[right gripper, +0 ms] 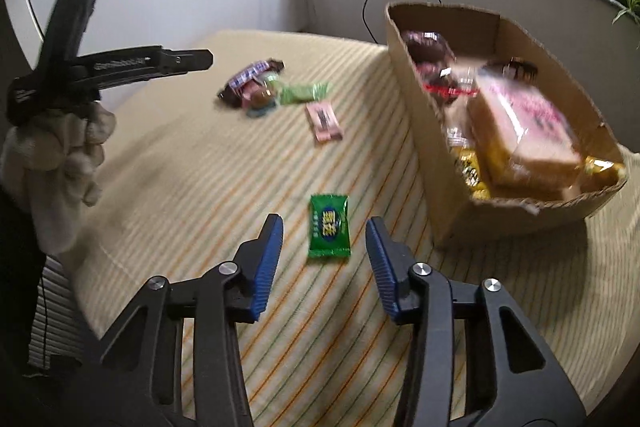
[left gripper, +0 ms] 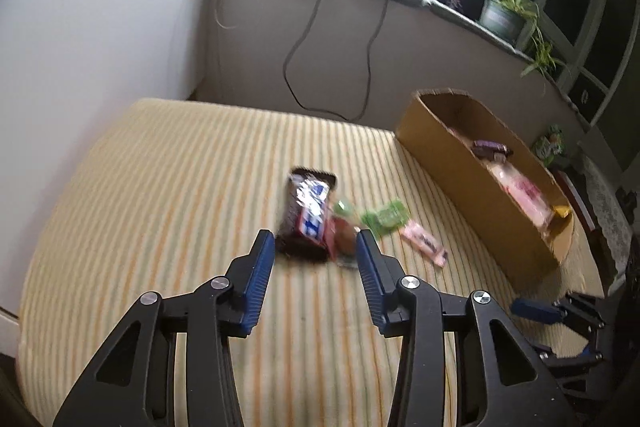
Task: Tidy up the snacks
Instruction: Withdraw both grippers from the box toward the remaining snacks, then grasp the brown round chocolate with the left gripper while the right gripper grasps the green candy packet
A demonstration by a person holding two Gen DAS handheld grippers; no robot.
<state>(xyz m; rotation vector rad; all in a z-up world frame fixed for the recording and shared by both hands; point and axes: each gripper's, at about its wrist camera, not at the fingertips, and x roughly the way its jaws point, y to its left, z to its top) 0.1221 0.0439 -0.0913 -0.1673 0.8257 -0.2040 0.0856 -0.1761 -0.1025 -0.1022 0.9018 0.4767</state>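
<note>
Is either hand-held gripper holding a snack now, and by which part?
Neither. The left hand-held gripper and the right hand-held gripper are open; the green packet lies untouched between the right one's fingers.

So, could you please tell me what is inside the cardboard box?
The cardboard box holds a large pink-labelled pack, dark wrapped snacks and yellow packets. The large pack covers whatever lies beneath it.

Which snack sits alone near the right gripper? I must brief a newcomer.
On the striped cloth, left of the cardboard box, a green packet lies just ahead of the right gripper. Unlike the clustered snacks further off, it lies alone, with yellow lettering on a blue oval.
</note>
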